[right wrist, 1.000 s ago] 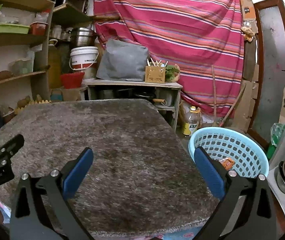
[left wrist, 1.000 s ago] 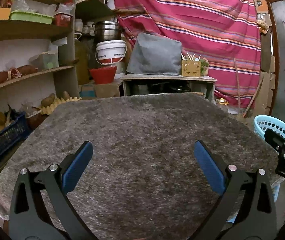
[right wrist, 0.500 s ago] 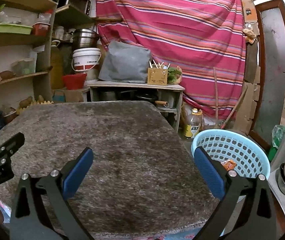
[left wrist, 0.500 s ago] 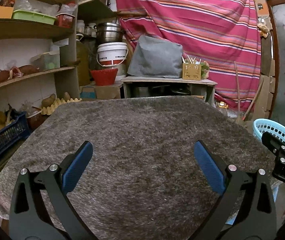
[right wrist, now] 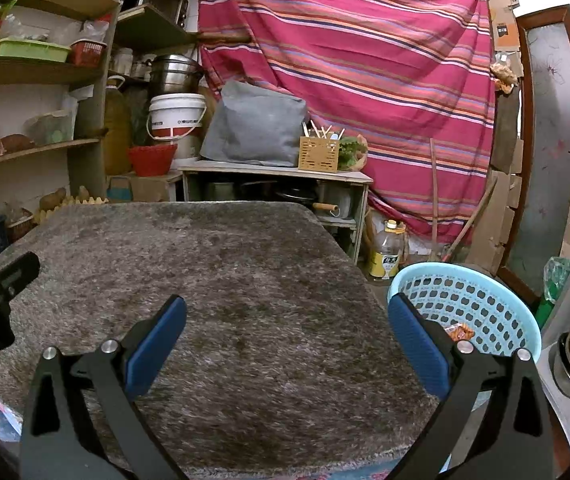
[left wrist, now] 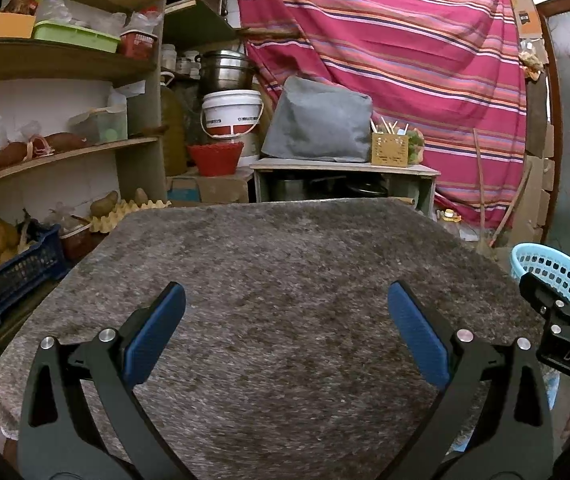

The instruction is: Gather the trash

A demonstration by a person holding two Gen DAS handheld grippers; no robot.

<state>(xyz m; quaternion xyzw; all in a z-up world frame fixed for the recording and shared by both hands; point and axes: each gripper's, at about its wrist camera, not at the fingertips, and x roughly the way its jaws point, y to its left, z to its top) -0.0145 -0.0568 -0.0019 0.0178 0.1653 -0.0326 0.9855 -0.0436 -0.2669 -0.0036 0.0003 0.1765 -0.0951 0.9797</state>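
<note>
Right wrist view: both grippers wide open, nothing held

Right gripper (right wrist: 285, 340) hovers over the grey rug (right wrist: 221, 280), jaws spread wide, empty. Left gripper (left wrist: 285, 330) same: wide, empty. Blue basket (right wrist: 517, 300) sits just off the rug's right edge; 1 orange wrapper (right wrist: 461, 333) lies inside it.
</note>
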